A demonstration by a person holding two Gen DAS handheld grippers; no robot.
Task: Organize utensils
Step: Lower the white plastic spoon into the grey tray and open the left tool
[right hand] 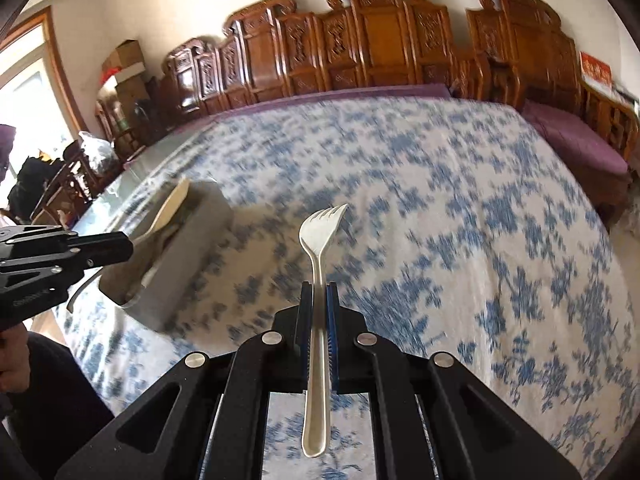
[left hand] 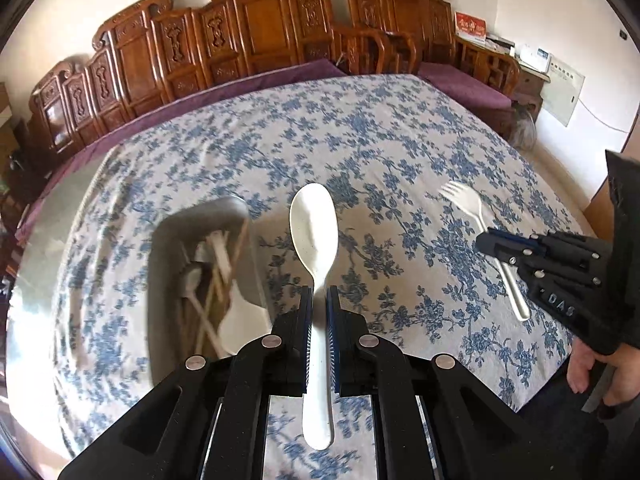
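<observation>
My left gripper [left hand: 319, 294] is shut on the handle of a white plastic spoon [left hand: 314, 224], bowl pointing away, held above the table. Just to its left lies a grey tray [left hand: 168, 248] with several chopsticks and white utensils in it. My right gripper [right hand: 319, 290] is shut on the handle of a white plastic fork [right hand: 322, 228], tines forward, lifted off the cloth. In the left wrist view the right gripper [left hand: 486, 242] appears at the right with the fork [left hand: 466, 200]. In the right wrist view the left gripper [right hand: 126, 250] holds the spoon [right hand: 168, 208] over the tray [right hand: 188, 256].
The table [left hand: 400, 140] wears a white cloth with blue flowers. Carved wooden benches [left hand: 260, 32] with purple cushions stand behind it and to the right. A hand [left hand: 588, 368] and dark sleeve show at the near right edge.
</observation>
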